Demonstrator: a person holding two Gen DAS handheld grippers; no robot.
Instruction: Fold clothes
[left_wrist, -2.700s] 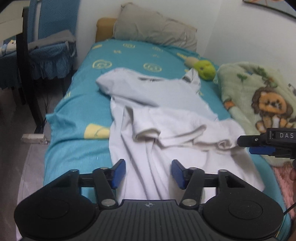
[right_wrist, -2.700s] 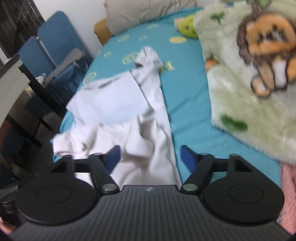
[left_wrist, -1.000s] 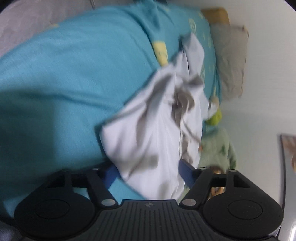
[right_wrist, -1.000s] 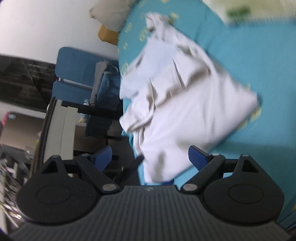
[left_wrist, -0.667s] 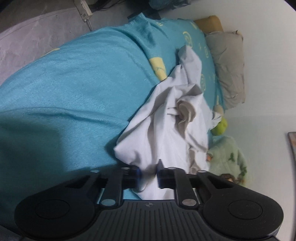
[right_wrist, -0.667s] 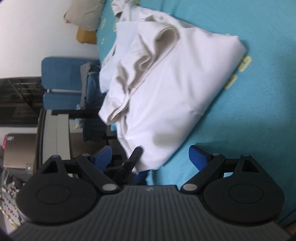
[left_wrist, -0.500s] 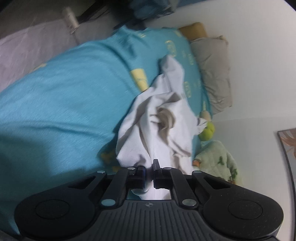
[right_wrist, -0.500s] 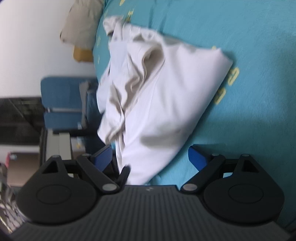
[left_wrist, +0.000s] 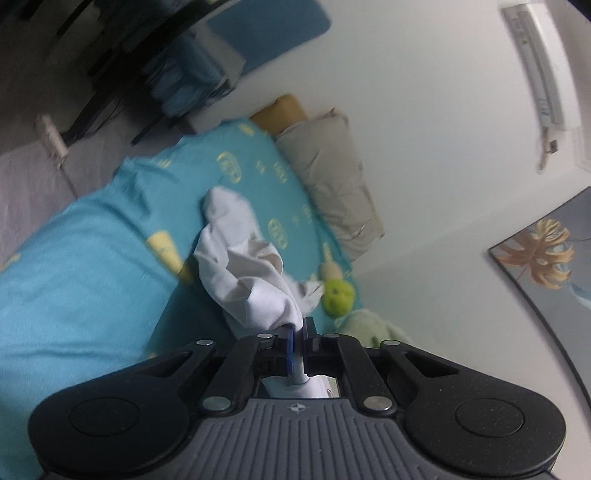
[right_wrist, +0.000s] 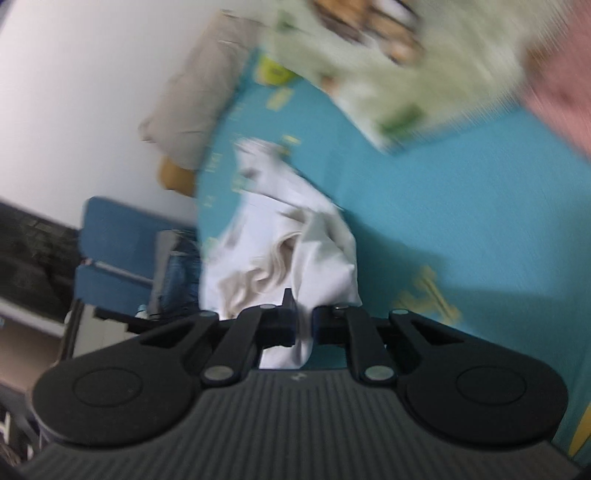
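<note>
A white garment (left_wrist: 243, 266) lies bunched on the teal bed sheet (left_wrist: 85, 258), its near end lifted off the bed. My left gripper (left_wrist: 298, 341) is shut on that near hem, and the cloth runs from its jaws away across the bed. In the right wrist view the same white garment (right_wrist: 291, 243) hangs in folds from my right gripper (right_wrist: 303, 328), which is shut on another part of its edge. Both views are tilted and blurred.
A grey pillow (left_wrist: 332, 177) lies at the head of the bed by the white wall. A green plush toy (left_wrist: 338, 297) and a green lion blanket (right_wrist: 388, 62) lie along the wall side. Blue chairs (right_wrist: 122, 254) stand beside the bed.
Both grippers went from open to shut on the garment's edge, the left first. The left rose and rolled, pulling the cloth up off the bed into a bunched strand.
</note>
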